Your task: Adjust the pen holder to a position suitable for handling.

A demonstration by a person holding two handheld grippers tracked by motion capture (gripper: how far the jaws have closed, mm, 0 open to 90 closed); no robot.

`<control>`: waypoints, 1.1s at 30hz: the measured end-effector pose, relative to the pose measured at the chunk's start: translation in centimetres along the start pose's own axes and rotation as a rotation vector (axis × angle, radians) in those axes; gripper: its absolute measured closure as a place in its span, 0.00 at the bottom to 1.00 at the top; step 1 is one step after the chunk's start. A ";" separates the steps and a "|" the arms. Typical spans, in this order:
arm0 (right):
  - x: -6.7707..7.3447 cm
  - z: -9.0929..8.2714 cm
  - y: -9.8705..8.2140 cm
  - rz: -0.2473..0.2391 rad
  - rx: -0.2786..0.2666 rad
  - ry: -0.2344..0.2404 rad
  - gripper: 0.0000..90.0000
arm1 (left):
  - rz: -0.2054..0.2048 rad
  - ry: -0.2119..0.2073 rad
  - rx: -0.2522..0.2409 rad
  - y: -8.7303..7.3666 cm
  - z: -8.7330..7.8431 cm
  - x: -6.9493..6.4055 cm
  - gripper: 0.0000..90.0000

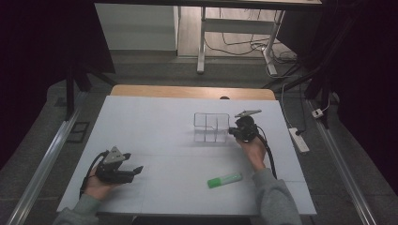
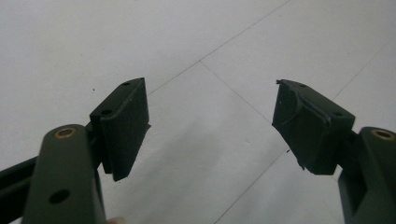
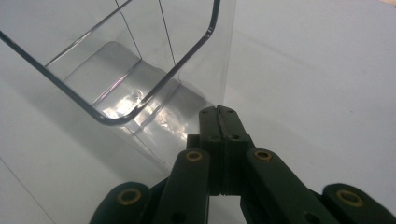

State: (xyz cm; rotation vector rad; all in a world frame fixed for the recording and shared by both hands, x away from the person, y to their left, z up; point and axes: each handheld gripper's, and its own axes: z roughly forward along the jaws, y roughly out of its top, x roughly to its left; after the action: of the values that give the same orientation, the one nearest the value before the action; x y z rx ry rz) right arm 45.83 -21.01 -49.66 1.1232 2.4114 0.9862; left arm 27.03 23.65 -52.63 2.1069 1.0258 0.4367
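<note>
- One clear organizer [image 1: 211,127] stands on the white table [image 1: 155,122], right of the middle and toward the far side; it is the sole thing the right gripper [image 1: 233,133] is at.
- One green-and-white tube [image 1: 225,180], perhaps a marker or glue stick, lies flat near the front edge, well apart from the organizer and just left of the person's right sleeve [image 1: 274,197].
- Two grippers, one in each hand; two forearms come in from the bottom of the high view.
- The organizer is a see-through plastic box, open at the top, with rounded rim corners. Thin inner walls split it into compartments; in the high view I count at least three, though the exact number is hard to tell. It stands upright, and the table shows through its walls.
- In the right gripper view the organizer [image 3: 126,70] sits just ahead and left of the jaw tips, its near corner rim catching the light and its base glinting.
- The right gripper [image 3: 217,110] has its jaws pressed together with nothing between them. The tips sit at the organizer's right side wall, low down; whether they touch it I cannot tell.
- The left gripper [image 1: 136,170] rests low over the table's front left, well apart from organizer and tube. In its own view its jaws [image 2: 212,123] stand spread wide over bare table.
- Thin seam lines cross the table surface.
- No brand, label or writing can be read on the organizer or the tube.
</note>
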 end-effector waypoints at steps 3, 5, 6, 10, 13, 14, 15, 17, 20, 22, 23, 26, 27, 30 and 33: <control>0.5 0.3 0.3 -0.002 0.005 0.004 1.00 | -0.001 0.000 0.000 0.0 0.0 0.0 0.30; 0.8 0.5 0.5 -0.010 0.005 0.007 1.00 | -0.002 0.000 0.000 0.0 0.0 0.0 0.30; 0.9 0.6 0.6 -0.015 0.003 0.009 1.00 | -0.001 0.000 0.001 0.0 0.0 0.0 0.30; 1.5 1.0 0.8 -0.013 0.005 0.018 1.00 | -0.001 -0.001 0.002 0.0 0.0 0.0 0.30; 1.9 1.4 1.0 -0.022 0.010 0.021 1.00 | 0.000 -0.002 0.002 0.0 0.0 0.0 0.30; 1.9 1.4 1.0 -0.022 0.010 0.021 1.00 | 0.000 -0.002 0.002 0.0 0.0 0.0 0.30; 2.2 1.5 1.2 -0.021 0.013 0.027 1.00 | 0.000 -0.002 0.002 0.0 0.0 0.0 0.30; 2.5 1.6 1.3 -0.029 0.015 0.032 1.00 | -0.001 -0.002 0.003 0.0 0.0 0.0 0.30; 3.3 1.7 1.5 -0.038 0.021 0.046 1.00 | -0.001 -0.004 0.005 0.0 0.0 0.1 0.30; 3.5 1.8 1.6 -0.048 0.020 0.050 1.00 | -0.001 -0.005 0.005 -0.1 0.0 0.1 0.30; 3.5 1.8 1.6 -0.048 0.020 0.050 1.00 | -0.001 -0.005 0.006 -0.1 0.1 0.1 0.30; 3.8 2.0 1.6 -0.056 0.024 0.053 1.00 | 0.001 -0.006 0.010 -0.1 0.1 0.1 0.30; 3.8 2.1 1.6 -0.055 0.024 0.054 1.00 | 0.001 -0.006 0.010 -0.1 0.1 0.1 0.30; 3.9 2.1 1.6 -0.052 0.025 0.057 1.00 | 0.000 -0.006 0.010 -0.1 0.1 0.1 0.30; 3.9 2.1 1.6 -0.054 0.025 0.059 1.00 | -0.001 -0.006 0.011 -0.1 0.1 0.1 0.30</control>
State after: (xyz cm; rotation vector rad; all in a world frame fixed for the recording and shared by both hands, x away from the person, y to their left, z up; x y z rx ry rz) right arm 45.30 -16.29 -49.99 1.0456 2.4936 0.9873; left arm 27.15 23.73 -52.77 2.1160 1.0273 0.4249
